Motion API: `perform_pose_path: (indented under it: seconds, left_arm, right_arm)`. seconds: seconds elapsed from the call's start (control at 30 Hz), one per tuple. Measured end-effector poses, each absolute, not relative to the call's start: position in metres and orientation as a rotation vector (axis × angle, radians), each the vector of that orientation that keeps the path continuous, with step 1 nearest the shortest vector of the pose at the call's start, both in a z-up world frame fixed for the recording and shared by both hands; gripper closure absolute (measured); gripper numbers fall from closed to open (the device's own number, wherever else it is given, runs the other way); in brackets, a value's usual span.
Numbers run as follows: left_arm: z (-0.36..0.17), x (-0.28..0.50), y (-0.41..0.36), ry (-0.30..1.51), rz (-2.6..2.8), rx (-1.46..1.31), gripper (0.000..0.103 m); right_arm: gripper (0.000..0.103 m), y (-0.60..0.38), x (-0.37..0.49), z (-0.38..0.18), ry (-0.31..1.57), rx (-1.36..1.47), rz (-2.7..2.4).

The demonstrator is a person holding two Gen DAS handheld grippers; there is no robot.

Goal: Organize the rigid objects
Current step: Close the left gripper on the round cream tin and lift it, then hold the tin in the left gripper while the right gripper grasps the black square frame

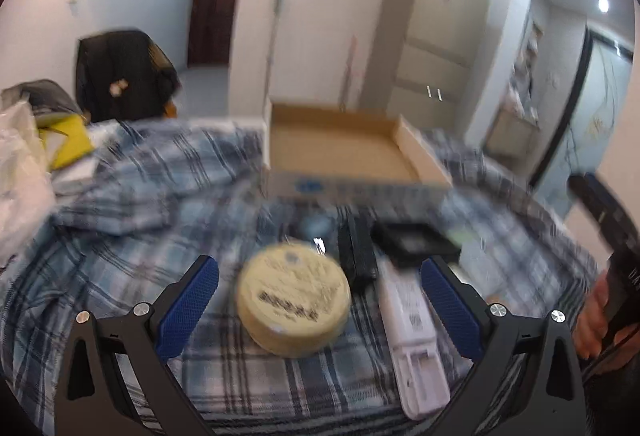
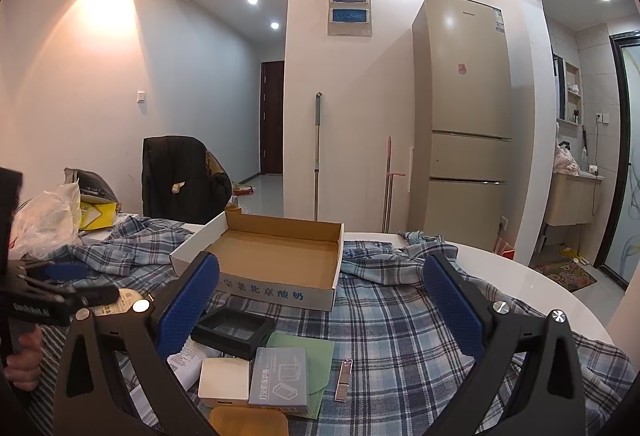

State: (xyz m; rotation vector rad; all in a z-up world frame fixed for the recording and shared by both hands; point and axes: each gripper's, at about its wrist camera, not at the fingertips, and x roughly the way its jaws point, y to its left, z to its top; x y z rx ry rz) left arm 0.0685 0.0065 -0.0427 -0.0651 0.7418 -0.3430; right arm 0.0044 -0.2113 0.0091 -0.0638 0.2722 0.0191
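Left hand-held gripper (image 1: 320, 310) spread wide, nothing between its fingers. A round cream tin (image 1: 293, 299) lies flat on the plaid cloth (image 1: 120, 236), just ahead of the gripper and left of centre in the gap, closer to the left blue pad (image 1: 188, 310) than the right one. Touching neither. Lid print too blurred to read.

Just right of the tin: a white remote (image 1: 410, 328), long axis running away from the camera, near parallel with the fingers, inside the right pad. Behind it a black bar-shaped item (image 1: 357, 250) and a black tray (image 1: 416, 238).

Cardboard box (image 2: 276, 256) sits open and empty further back, straight ahead of both grippers. Front wall carries blue Chinese print, readable part "京老北京酸奶".

Right hand-held gripper (image 2: 320, 310) also wide open, empty, held above a cluster: black tray (image 2: 234, 330), grey carton (image 2: 279, 380) with small illegible print, white block (image 2: 224, 382), green sheet (image 2: 316, 360), small metal clip (image 2: 343, 380). White tabletop (image 2: 520, 276) bare at right.

Judgement: left arm is nearer the tin; likely next grasp. Being round, it needs no wrist turn, just advance and a slight shift left.
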Motion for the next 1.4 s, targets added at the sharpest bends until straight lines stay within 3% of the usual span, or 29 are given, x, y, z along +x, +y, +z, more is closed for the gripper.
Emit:
perform_pose_path:
  seconds: [0.1, 0.3, 0.4, 0.47, 0.6, 0.83, 0.93, 1.23, 1.4]
  left_arm:
    - [-0.053, 0.075, -0.001, 0.8, -0.324, -0.029, 0.011]
    - [-0.065, 0.09, 0.002, 0.871, -0.302, -0.057, 0.015]
    - [-0.076, 0.102, 0.004, 0.947, -0.284, -0.069, 0.026]
    - [-0.076, 0.1, 0.005, 0.947, -0.262, -0.066, 0.026]
    - [-0.062, 0.087, 0.009, 0.846, -0.271, -0.082, 0.026]
    - [-0.011, 0.031, 0.019, 0.456, -0.262, -0.093, 0.026]
    - [-0.002, 0.02, 0.023, 0.371, -0.268, -0.123, 0.026]
    - [0.009, 0.017, 0.038, 0.324, -0.182, -0.165, 0.026]
    - [0.004, 0.023, 0.047, 0.347, -0.072, -0.168, 0.026]
  right_arm:
    - [0.001, -0.211, 0.004, 0.01, 0.273, -0.064, 0.022]
    - [0.001, -0.215, 0.009, 0.008, 0.322, -0.034, 0.032]
    - [0.001, -0.216, 0.009, 0.008, 0.325, -0.032, 0.036]
    - [0.001, -0.216, 0.01, 0.007, 0.335, -0.032, 0.037]
    - [0.001, -0.224, 0.015, 0.006, 0.356, 0.0, 0.034]
    - [0.006, -0.231, 0.021, 0.018, 0.404, 0.019, 0.004]
    - [0.008, -0.228, 0.016, 0.026, 0.43, 0.03, 0.02]
    - [0.02, -0.196, 0.029, 0.017, 0.595, 0.043, 0.077]
    - [0.02, -0.159, 0.066, -0.009, 0.789, 0.031, 0.073]
